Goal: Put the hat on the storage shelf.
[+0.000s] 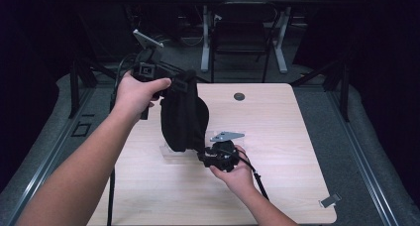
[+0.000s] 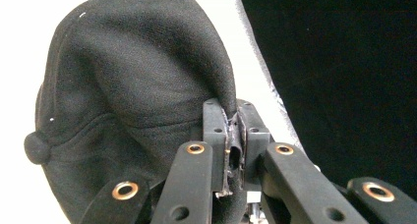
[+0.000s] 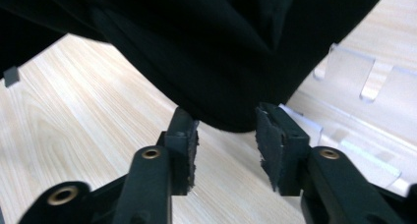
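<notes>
Wooden table [image 1: 277,151], clear plastic stand [image 3: 354,116], chair [image 1: 241,37]

Dim room, mostly black beyond the lit middle. Pale wood-grain worktop [image 1: 277,132] with rounded corners and a dark round grommet [image 1: 239,96] near the far edge. Grey floor [image 1: 361,151] around it. Behind, a dark chair [image 1: 241,40] between white desk legs [image 1: 282,37].

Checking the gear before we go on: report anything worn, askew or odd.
The left gripper is shut on the black cap, and the edges of its pads look frayed. The right gripper pads are ragged too. Nothing else stands out.
</notes>
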Motion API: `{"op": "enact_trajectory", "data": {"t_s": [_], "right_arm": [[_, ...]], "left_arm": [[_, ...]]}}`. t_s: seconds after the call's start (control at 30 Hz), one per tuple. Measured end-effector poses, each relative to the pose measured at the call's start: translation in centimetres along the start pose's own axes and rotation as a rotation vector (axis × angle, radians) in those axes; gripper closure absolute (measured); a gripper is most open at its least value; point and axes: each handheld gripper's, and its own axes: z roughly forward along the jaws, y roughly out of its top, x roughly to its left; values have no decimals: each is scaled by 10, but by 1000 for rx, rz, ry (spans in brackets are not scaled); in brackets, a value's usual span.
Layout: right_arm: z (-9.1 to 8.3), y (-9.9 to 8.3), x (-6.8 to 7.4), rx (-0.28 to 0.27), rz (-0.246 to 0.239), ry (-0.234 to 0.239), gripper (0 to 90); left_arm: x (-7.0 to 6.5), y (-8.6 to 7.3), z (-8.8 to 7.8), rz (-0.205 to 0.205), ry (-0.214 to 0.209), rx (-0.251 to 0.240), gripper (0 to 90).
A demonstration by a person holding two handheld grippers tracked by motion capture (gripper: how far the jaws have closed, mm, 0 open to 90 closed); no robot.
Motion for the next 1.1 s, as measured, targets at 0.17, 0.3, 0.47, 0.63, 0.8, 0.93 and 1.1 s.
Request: {"op": "enact_trajectory", "data": {"t_s": [0.17,0.3,0.47,0.63,0.8,0.93,1.1], "right_arm": [[-1,6,8,-35,-28,-16,539],[-1,12,14,-39,-52,-30,570],[0,12,19,-33,-86,-41,659],[0,12,20,-33,-120,-56,687],[0,11,22,-30,-161,-74,705],[0,10,23,-35,-165,-76,710],[0,7,23,-62,-167,-83,723]], "left_arm": [[-1,0,2,7,-5,-1,855],[-1,-1,3,7,-10,-7,853],[1,-2,0,7,-10,-7,844],[3,-2,-2,9,-21,-25,799],[3,-2,-3,9,-48,-30,715],[5,-2,-8,-5,-73,-51,630],[9,-3,-13,-7,-69,-61,615]]}}
